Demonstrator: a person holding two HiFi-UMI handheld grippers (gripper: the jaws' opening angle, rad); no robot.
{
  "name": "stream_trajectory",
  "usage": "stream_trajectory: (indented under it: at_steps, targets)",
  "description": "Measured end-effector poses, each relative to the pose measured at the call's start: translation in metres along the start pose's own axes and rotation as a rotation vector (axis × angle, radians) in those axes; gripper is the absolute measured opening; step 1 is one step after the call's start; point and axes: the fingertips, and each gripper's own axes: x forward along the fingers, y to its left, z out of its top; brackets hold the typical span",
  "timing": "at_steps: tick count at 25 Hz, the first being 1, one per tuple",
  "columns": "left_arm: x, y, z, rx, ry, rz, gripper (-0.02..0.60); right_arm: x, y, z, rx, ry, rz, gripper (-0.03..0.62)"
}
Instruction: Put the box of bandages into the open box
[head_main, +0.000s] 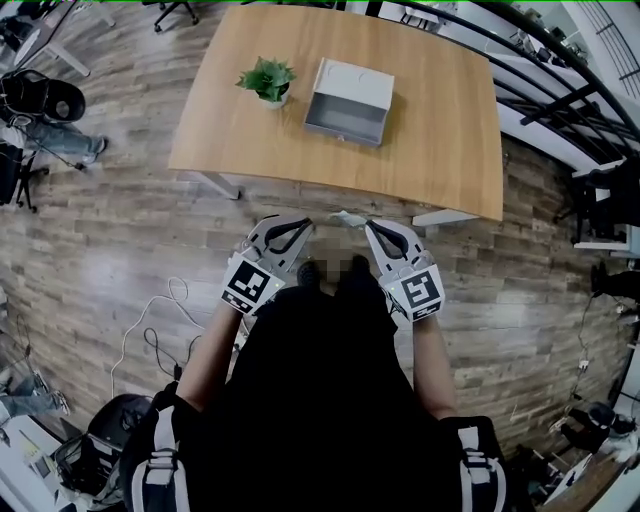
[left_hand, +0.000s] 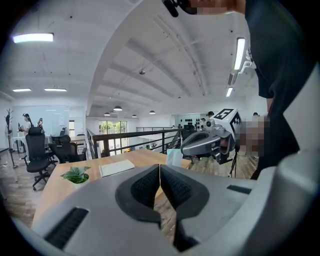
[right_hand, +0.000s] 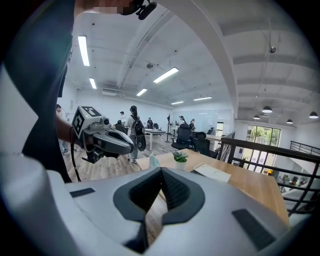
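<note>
A small pale box of bandages (head_main: 350, 218) hangs in the air between the tips of my two grippers, short of the table's near edge. It looks pressed between them from both sides. My left gripper (head_main: 308, 226) is shut, with nothing between its own pads (left_hand: 150, 187). My right gripper (head_main: 371, 228) is shut too, its jaws empty. The bandage box (left_hand: 174, 157) shows just right of my left jaws, and again (right_hand: 154, 161) just left of my right jaws. The open grey box (head_main: 348, 103) lies on the wooden table (head_main: 440, 130), ahead of both grippers.
A small potted plant (head_main: 267, 80) stands left of the open box. A black railing (head_main: 545, 95) runs along the table's right side. Office chairs (head_main: 40, 100) stand at the far left, and cables (head_main: 150, 340) lie on the wood floor.
</note>
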Motion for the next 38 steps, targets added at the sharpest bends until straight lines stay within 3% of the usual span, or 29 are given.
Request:
stream_trajectory:
  at_steps: [13, 30, 38]
  targets:
    - [-0.005, 0.030, -0.001, -0.009, 0.015, 0.081, 0.026, 0.041, -0.011, 0.023, -0.048, -0.045, 0.090, 0.025]
    - [0.070, 0.080, 0.013, 0.005, 0.057, 0.076, 0.026, 0.097, -0.091, 0.032, -0.027, -0.052, 0.137, 0.025]
    - [0.108, 0.113, 0.030, -0.013, 0.075, 0.128, 0.026, 0.120, -0.143, 0.035, -0.022, -0.046, 0.179, 0.025]
